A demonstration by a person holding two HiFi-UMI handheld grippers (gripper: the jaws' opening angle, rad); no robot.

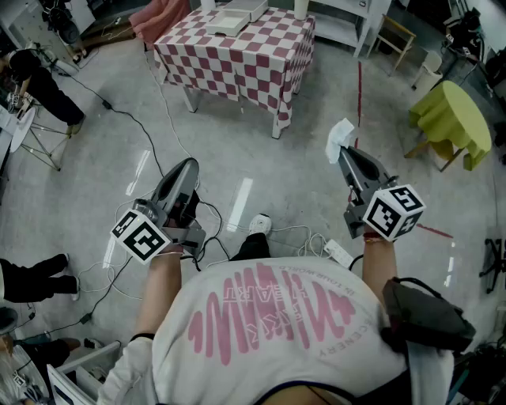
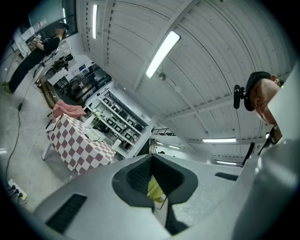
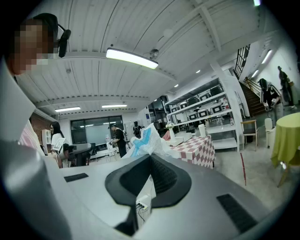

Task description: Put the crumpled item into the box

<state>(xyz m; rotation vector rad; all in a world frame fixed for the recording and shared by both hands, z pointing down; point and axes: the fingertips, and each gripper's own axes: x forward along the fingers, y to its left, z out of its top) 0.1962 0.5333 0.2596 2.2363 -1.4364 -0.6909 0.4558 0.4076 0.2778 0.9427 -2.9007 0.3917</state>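
A crumpled white item with a blue patch (image 1: 341,136) sticks up from the tip of my right gripper (image 1: 342,152), which is shut on it. In the right gripper view the crumpled item (image 3: 143,142) rises just past the closed jaws of the right gripper (image 3: 150,155). My left gripper (image 1: 190,164) is held at waist height to the left, shut and holding nothing; in its own view the left gripper (image 2: 152,157) points up and its jaws meet. A flat white box (image 1: 236,16) lies on the red-and-white checkered table (image 1: 253,55) far ahead.
Cables and a white power strip (image 1: 337,251) lie on the grey floor by the person's feet. A round table under a yellow-green cloth (image 1: 455,119) stands at the right. A person in black (image 1: 39,83) stands at the far left. A red tape line (image 1: 360,87) runs along the floor.
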